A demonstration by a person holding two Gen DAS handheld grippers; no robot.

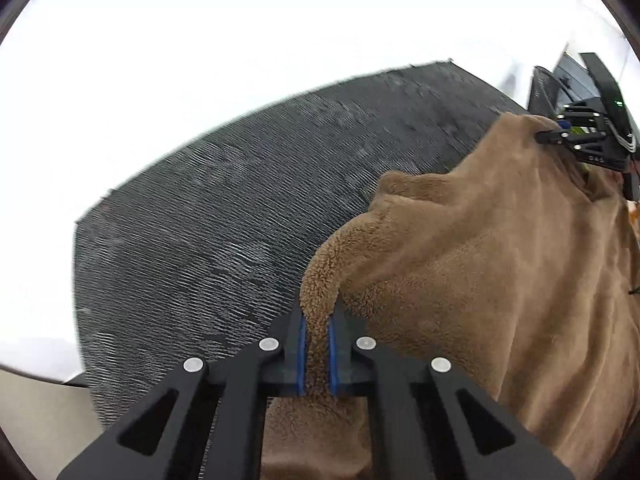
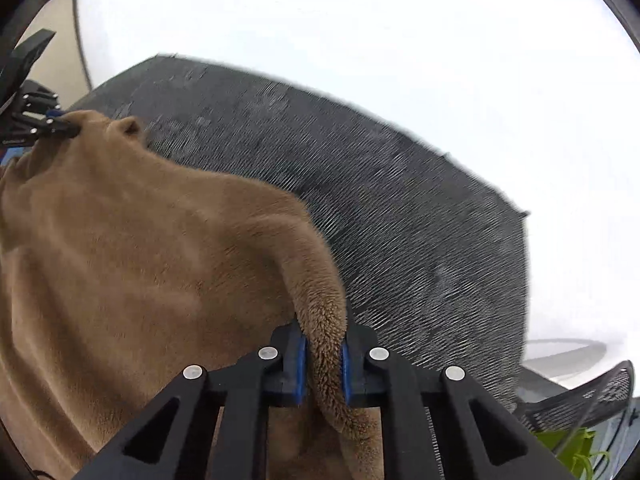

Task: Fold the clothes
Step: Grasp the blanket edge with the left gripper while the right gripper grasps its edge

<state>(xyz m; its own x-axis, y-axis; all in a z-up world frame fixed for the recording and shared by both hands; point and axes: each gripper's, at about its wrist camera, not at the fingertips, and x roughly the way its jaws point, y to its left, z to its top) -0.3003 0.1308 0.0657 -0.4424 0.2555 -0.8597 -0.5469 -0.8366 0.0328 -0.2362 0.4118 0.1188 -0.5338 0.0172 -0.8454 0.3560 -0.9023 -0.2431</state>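
Observation:
A brown fleece garment (image 1: 500,264) hangs stretched between my two grippers above a dark ribbed mat (image 1: 240,208). My left gripper (image 1: 317,320) is shut on one corner of the fleece, pinched between its blue pads. My right gripper (image 2: 323,340) is shut on the other corner of the fleece (image 2: 132,248). Each gripper shows in the other's view: the right one at the far right (image 1: 560,133), the left one at the far left (image 2: 64,125). The lower part of the garment is hidden below the fingers.
The dark mat (image 2: 420,232) lies on a white surface (image 1: 200,40). A black mesh basket (image 2: 580,396) and a green plant (image 2: 576,448) sit at the right. The same mesh basket (image 1: 544,88) shows behind the right gripper.

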